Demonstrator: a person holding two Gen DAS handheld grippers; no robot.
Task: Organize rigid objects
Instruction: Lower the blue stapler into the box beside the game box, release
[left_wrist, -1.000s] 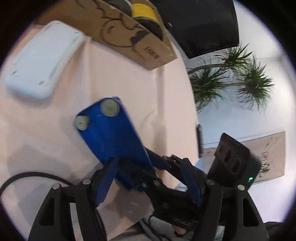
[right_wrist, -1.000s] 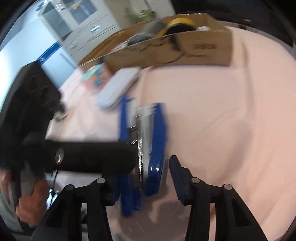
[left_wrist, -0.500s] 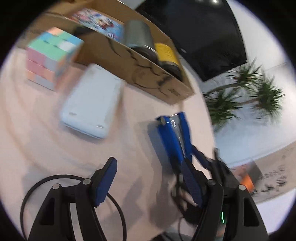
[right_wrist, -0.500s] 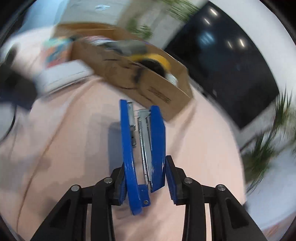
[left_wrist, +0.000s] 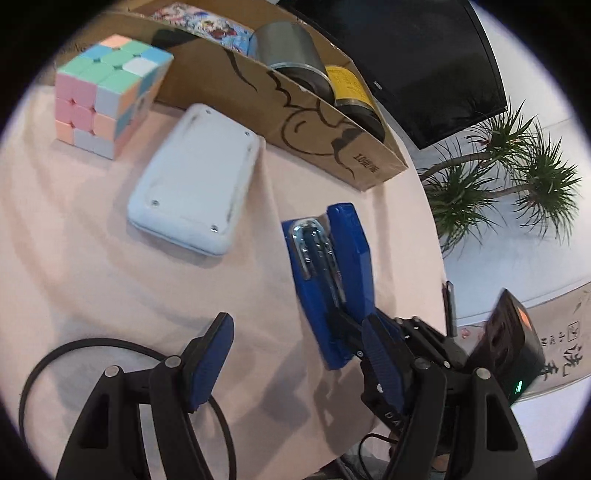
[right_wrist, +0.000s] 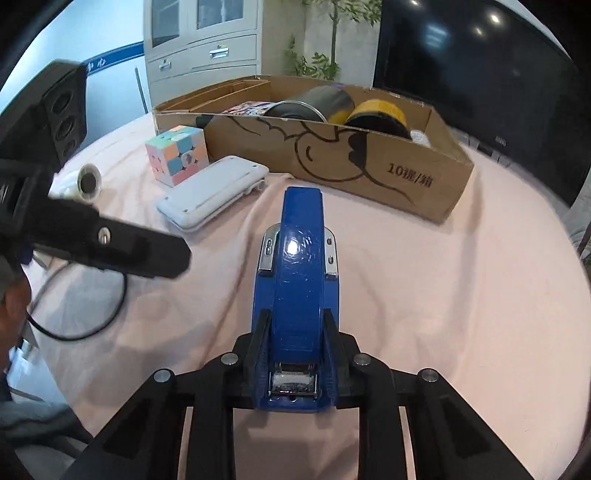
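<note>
The right gripper (right_wrist: 293, 336) has just been closing, and now its two black fingers (right_wrist: 260, 343) press on both sides of the blue plastic stapler with metal parts (right_wrist: 295, 280). It holds the rear end of the stapler; the long blue body points straight forward from the jaws, above the pink tablecloth (right_wrist: 424, 295) that covers the table.

Ahead of this claw, past the front tip of the stapler, stands the open brown cardboard box with a black drawing on its side (right_wrist: 369, 162). Inside the box I can see a grey metal can (right_wrist: 314, 105) lying on its side and, touching it on the right, a yellow roll (right_wrist: 380, 110). Ahead and to the left of the claw lies a flat white plastic case (right_wrist: 214, 192), just before the box wall. A pastel-coloured puzzle cube (right_wrist: 177, 153) stands just behind the case, beside the left part of the box.

The left gripper (left_wrist: 295, 362) is to the left of the right one. Its jaws stand wide apart and nothing is between its blue pads (left_wrist: 212, 354); they are above the bare cloth. From this claw, the stapler (left_wrist: 328, 273) is just ahead and to the right, near its right finger. A thin black cable (left_wrist: 55, 354) makes a loop on the cloth under its left finger.
</note>
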